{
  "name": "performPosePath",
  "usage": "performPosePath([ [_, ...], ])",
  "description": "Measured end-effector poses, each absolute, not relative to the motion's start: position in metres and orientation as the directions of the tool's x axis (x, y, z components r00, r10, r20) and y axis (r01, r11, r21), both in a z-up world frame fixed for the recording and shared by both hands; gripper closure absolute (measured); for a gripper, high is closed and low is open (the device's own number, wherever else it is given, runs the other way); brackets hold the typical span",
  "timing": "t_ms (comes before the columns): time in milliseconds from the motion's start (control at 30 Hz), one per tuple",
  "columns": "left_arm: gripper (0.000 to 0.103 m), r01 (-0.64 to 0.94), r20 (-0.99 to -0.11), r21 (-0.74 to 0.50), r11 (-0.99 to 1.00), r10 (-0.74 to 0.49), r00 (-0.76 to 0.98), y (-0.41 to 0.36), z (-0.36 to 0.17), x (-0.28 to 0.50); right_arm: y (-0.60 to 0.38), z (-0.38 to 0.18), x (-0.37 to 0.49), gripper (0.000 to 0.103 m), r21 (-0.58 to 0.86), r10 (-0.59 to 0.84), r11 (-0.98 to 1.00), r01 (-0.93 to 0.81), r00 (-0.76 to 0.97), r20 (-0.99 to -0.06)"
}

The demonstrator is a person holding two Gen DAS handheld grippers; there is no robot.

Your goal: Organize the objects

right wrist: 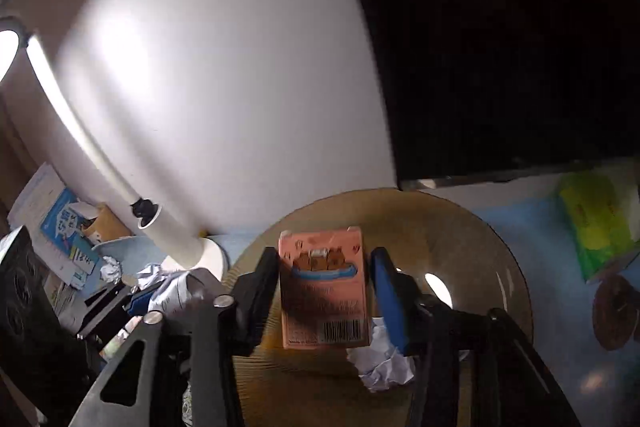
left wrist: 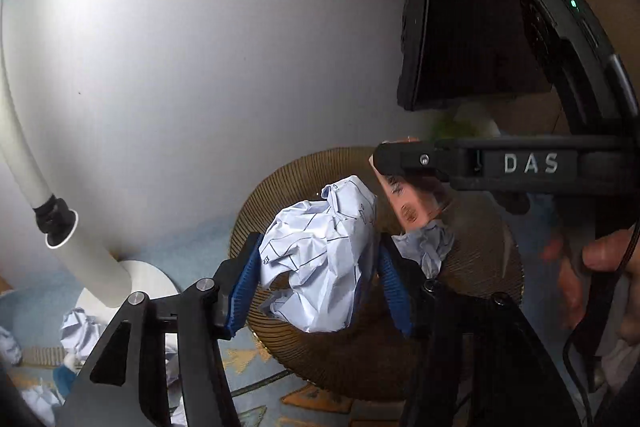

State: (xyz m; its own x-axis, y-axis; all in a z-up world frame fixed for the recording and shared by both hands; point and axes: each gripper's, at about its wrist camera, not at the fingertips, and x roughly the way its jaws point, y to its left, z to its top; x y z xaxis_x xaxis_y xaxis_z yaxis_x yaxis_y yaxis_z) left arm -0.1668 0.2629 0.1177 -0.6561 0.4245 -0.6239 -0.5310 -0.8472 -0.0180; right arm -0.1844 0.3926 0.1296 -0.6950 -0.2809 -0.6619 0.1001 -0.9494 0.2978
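My left gripper (left wrist: 320, 243) is shut on a crumpled ball of white lined paper (left wrist: 320, 267) and holds it over a round brown ribbed bowl (left wrist: 360, 355). Another crumpled paper (left wrist: 432, 247) lies inside the bowl. My right gripper (right wrist: 324, 255) is shut on a pink box (right wrist: 324, 287) with a barcode, held above the same bowl (right wrist: 472, 235). In the left wrist view the right gripper (left wrist: 404, 167) reaches in from the right and the box (left wrist: 412, 203) looks blurred. The left gripper (right wrist: 160, 291) with its paper (right wrist: 172, 293) shows at the left of the right wrist view.
A white desk lamp (left wrist: 24, 147) stands left of the bowl, with several paper balls (left wrist: 80, 331) by its base. A dark monitor (right wrist: 500, 47) rises behind. A green pack (right wrist: 596, 227) and a brown round coaster (right wrist: 616, 315) lie to the right. Books (right wrist: 64, 227) are stacked far left.
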Motion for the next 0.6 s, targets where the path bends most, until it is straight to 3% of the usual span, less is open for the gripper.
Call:
performPosePath([
  [33, 0.006, -0.540, -0.664, -0.023, -0.842, 0.416, -0.621, 0.270, 0.108, -0.172, 0.397, 0.124, -0.189, 0.012, 0.330, -0.294, -0.940, 0.081, -0.681, -0.670],
  [67, 0.002, -0.546, -0.696, -0.036, -0.837, 0.413, -0.588, 0.275, 0.100, -0.177, 0.401, 0.120, -0.193, 0.000, 0.371, -0.323, -0.926, 0.075, -0.667, -0.671],
  [133, 0.000, -0.573, -0.733, -0.103, -0.813, 0.452, -0.509, 0.277, 0.089, -0.182, 0.411, 0.115, -0.194, 0.000, 0.407, -0.337, -0.911, 0.057, -0.671, -0.661],
  [233, 0.000, -0.565, -0.720, -0.178, -0.805, 0.498, -0.483, 0.268, 0.092, -0.178, 0.413, 0.122, -0.187, 0.000, 0.392, -0.314, -0.919, 0.051, -0.696, -0.646],
  [600, 0.000, -0.416, -0.666, -0.053, -0.908, 0.342, -0.662, 0.178, 0.174, -0.115, 0.377, 0.174, -0.121, 0.000, 0.437, -0.346, -0.895, 0.088, -0.755, -0.556],
])
